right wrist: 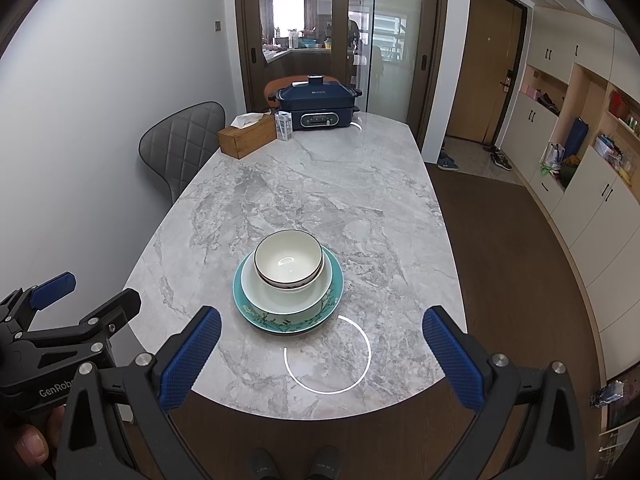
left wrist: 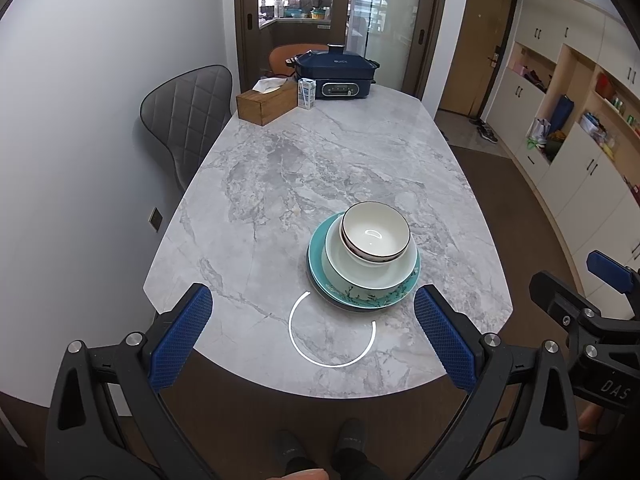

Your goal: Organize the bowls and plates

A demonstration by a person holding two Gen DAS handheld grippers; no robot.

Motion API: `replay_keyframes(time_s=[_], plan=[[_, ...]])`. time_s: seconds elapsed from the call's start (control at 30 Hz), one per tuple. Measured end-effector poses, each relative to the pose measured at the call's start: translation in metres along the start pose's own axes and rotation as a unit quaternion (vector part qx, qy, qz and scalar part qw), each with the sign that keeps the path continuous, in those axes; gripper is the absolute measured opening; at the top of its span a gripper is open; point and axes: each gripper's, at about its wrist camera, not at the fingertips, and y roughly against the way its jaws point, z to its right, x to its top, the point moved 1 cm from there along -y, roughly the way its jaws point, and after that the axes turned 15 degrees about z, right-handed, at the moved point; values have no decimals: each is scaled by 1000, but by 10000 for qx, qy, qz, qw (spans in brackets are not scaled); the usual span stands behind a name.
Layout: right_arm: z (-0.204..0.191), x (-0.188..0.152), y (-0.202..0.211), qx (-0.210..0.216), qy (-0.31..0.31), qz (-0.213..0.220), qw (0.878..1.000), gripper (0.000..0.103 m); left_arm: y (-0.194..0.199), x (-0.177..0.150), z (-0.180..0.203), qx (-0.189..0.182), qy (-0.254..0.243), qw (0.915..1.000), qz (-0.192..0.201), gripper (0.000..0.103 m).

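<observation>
A stack of dishes stands on the near end of the marble table (left wrist: 304, 168). At the bottom is a teal plate with a blossom pattern (left wrist: 362, 299) (right wrist: 289, 322), on it a pale green bowl (left wrist: 370, 272) (right wrist: 286, 296), and on top a white bowl with a dark rim (left wrist: 375, 236) (right wrist: 289, 261). My left gripper (left wrist: 313, 312) is open and empty, held above the table's near edge, just short of the stack. My right gripper (right wrist: 322, 334) is open and empty, also at the near edge, to the right of the left one (right wrist: 52, 292).
At the far end stand a navy electric cooker (left wrist: 334, 76), a wooden tissue box (left wrist: 266, 102) and a small carton (left wrist: 306, 94). A grey chair (left wrist: 188, 116) stands on the left. Cabinets and shelves (left wrist: 580, 128) line the right wall. My feet (left wrist: 316, 452) show below.
</observation>
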Motion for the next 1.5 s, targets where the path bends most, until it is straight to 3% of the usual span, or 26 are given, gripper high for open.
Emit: replay_keyframes(time_s=[1.5], plan=[[0, -1, -1, 11, -1, -31, 10000, 103, -6, -7, -4, -64, -11, 9999, -83, 102]])
